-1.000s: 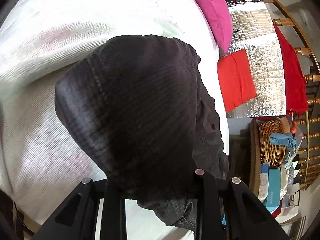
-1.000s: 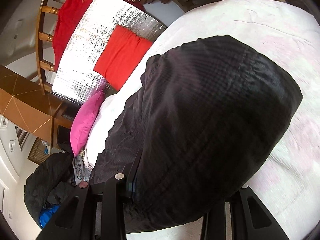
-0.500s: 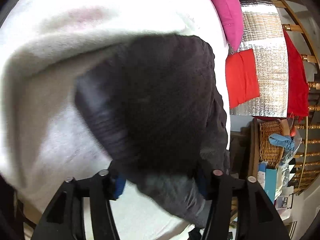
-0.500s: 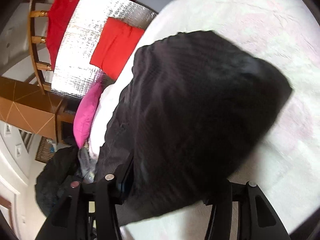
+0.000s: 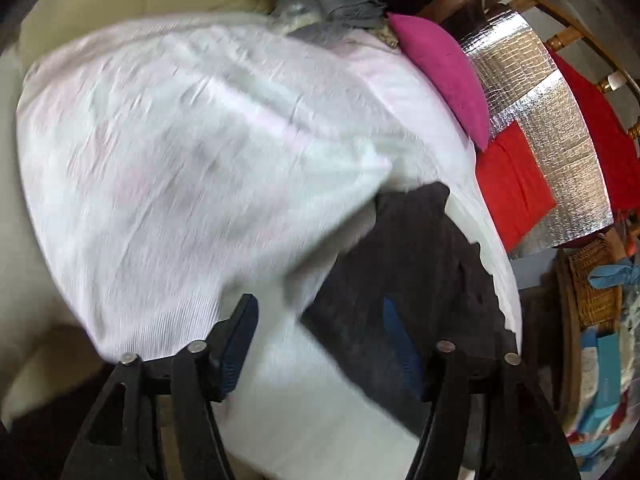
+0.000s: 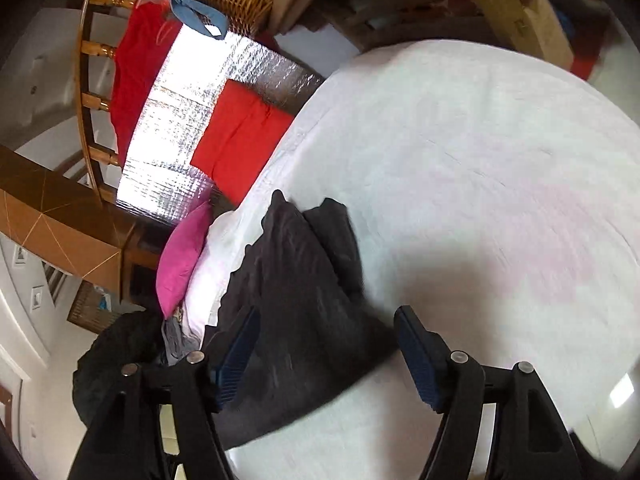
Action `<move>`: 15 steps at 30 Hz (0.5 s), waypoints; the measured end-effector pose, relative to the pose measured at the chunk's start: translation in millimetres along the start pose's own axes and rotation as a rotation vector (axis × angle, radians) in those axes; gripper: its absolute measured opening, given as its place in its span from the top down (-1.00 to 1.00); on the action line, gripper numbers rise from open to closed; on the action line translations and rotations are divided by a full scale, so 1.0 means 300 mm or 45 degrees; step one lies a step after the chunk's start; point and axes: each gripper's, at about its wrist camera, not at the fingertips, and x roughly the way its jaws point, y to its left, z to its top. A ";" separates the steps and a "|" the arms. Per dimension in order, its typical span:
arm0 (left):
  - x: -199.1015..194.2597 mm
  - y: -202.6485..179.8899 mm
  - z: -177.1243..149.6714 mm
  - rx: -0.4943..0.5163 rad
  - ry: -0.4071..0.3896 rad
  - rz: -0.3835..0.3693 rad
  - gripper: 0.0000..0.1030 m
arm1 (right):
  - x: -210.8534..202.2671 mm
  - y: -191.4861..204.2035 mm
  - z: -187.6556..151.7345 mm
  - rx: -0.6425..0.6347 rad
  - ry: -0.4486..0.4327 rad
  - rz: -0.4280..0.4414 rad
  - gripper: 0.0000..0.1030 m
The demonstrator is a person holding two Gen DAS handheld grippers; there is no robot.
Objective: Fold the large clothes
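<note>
Right wrist view: dark garment (image 6: 304,304) lies bunched on the white bedcover (image 6: 480,184).
Both the right gripper (image 6: 326,344) and left gripper (image 5: 320,336) stand spread, apparently gripping nothing; motion blur softens the cloth's edges near a pink cushion (image 6: 180,258).

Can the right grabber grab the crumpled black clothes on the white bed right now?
Probably yes. The right gripper is open, and the crumpled black garment lies on the white bed cover just ahead, part of it already between the fingers. Nothing lies on top of it.
</note>
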 end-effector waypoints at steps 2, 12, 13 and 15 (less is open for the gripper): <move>0.041 -0.037 0.047 0.024 0.001 0.014 -0.31 | 0.067 0.007 0.033 0.028 0.061 0.029 -0.42; 0.293 -0.073 0.113 0.101 0.191 -0.008 0.02 | 0.321 0.061 0.038 -0.074 0.253 -0.088 -0.04; 0.297 -0.090 0.113 0.122 0.183 -0.009 0.20 | 0.323 0.070 0.032 -0.089 0.231 -0.117 0.04; 0.299 -0.134 0.115 0.196 0.141 -0.005 0.44 | 0.322 0.096 0.018 -0.140 0.202 -0.157 0.25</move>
